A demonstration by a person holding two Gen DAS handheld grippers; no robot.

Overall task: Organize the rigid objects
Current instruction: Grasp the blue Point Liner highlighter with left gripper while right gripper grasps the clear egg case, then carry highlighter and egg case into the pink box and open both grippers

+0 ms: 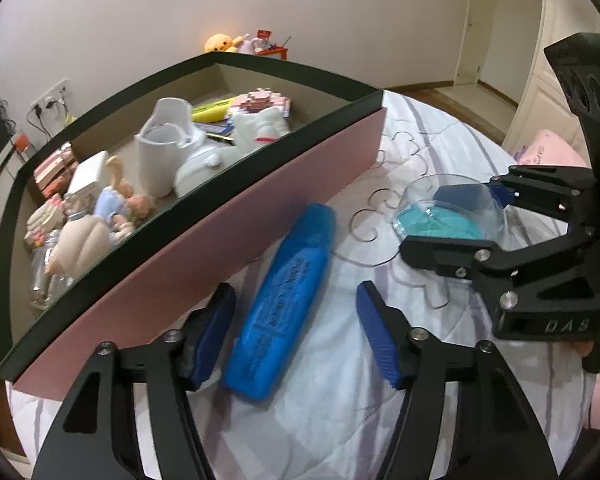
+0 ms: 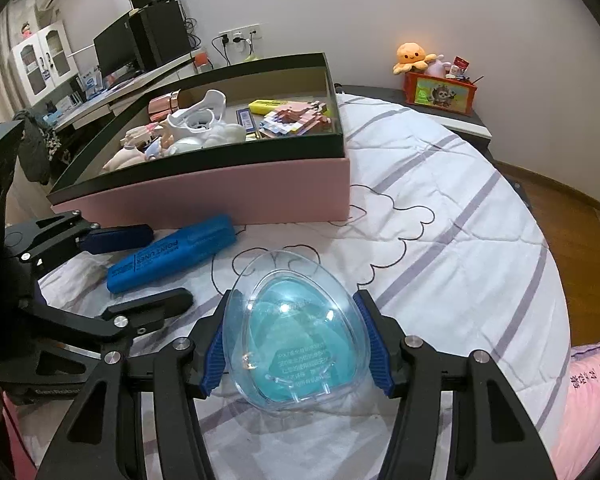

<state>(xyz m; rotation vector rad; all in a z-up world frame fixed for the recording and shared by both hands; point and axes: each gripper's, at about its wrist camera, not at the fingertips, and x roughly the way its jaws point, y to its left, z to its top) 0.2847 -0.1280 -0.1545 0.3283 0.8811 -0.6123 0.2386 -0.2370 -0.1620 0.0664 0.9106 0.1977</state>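
Note:
A blue highlighter lies on the white quilt beside the pink box. My left gripper straddles it, open, with a gap between each blue pad and the marker. From the right wrist view the same highlighter sits between the left gripper's fingers. My right gripper is shut on a clear egg-shaped case with a teal insert, its pads pressing both sides. That case and the right gripper appear at the right of the left wrist view.
The pink box has a dark green rim and holds white ceramic pieces, dolls, a yellow highlighter and a pink brick model. A pink pillow lies at the right. A nightstand carries an orange plush.

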